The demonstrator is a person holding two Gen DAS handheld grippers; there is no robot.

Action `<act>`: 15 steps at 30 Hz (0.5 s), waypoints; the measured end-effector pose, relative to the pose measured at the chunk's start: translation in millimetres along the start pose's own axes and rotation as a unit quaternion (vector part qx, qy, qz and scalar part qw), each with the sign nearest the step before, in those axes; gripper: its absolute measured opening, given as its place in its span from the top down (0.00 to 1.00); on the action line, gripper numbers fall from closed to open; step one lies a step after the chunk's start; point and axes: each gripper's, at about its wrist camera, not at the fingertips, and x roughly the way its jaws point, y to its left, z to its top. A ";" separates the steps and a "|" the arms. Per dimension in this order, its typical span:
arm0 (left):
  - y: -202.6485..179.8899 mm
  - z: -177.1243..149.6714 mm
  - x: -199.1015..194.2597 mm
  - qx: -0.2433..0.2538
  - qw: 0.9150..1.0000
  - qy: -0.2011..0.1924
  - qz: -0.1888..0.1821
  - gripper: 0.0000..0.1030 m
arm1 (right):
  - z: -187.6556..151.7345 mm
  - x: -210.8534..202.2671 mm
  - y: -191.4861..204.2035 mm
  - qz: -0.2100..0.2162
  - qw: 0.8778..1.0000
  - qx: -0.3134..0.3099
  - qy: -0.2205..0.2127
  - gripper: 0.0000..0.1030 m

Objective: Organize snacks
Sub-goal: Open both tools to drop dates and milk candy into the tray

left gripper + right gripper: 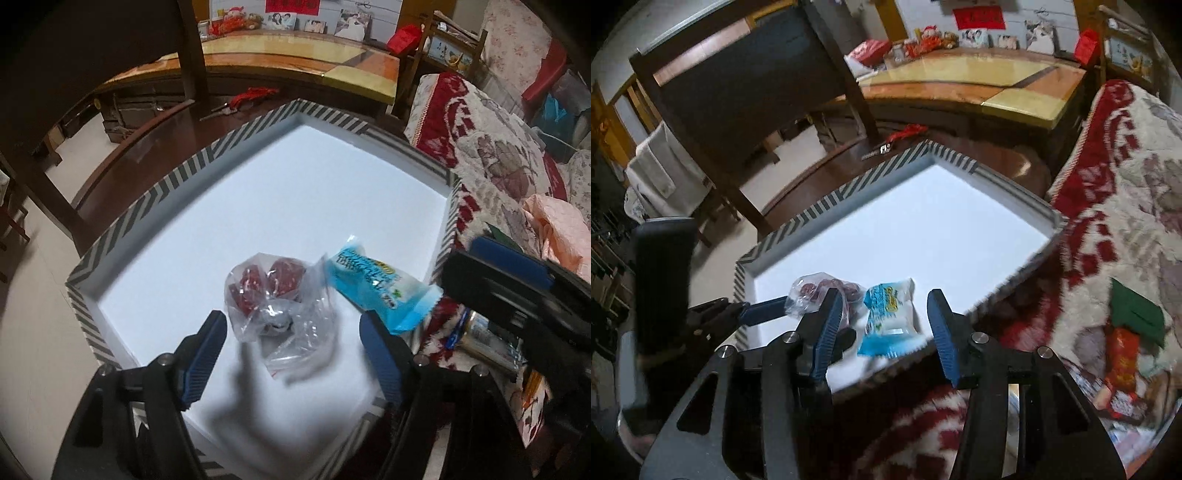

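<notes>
**Two snack packets in the striped tray**

Blue-padded fingers [205, 354] of the left gripper [295, 350] stood apart above a clear bag of red snacks [269, 291], gripping nothing. That bag lay on the white floor of the striped tray [147, 199], near its front corner. Just beside it lay a blue-and-white packet [892, 317], under the right gripper [882, 332], whose fingers were also spread, with nothing between them. A red-and-cream blanket [1108, 184] lay beside the tray.

left hand-held gripper [291, 350] open, right hand-held gripper [882, 325] open
</notes>
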 end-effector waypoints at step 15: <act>-50.2 -6.8 -35.0 0.039 0.999 -0.026 -0.027 0.21 | -71.8 -88.3 -55.8 -0.053 0.997 0.057 -0.021 0.54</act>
